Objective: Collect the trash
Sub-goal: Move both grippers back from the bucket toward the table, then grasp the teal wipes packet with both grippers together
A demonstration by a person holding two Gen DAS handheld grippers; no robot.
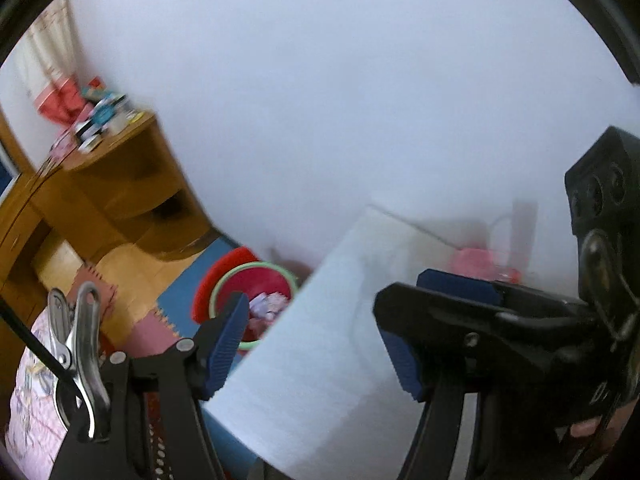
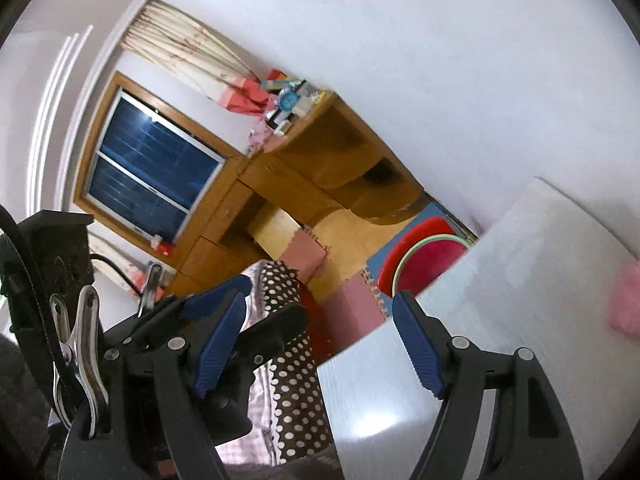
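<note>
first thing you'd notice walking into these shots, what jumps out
The red bin with a pale green rim stands on the blue floor mat beside the white table, with crumpled paper inside it. Behind it, a wooden desk runs along the wall with a cluttered top, next to a dark window. Up close, the left gripper and right gripper both hang open and empty.

red trash basin on the floor, paper scraps inside

a round red basin with a pale green rim sits upright on blue floor mat beside the white worktop's edge, which hides its side toward 4 o'clock in the left wrist view. crumpled white and lilac paper scraps lie in its bottom. a red, rounded piece shows behind it at about 10 o'clock. in the right wrist view the basin is half hidden and its contents cannot be seen.
</note>
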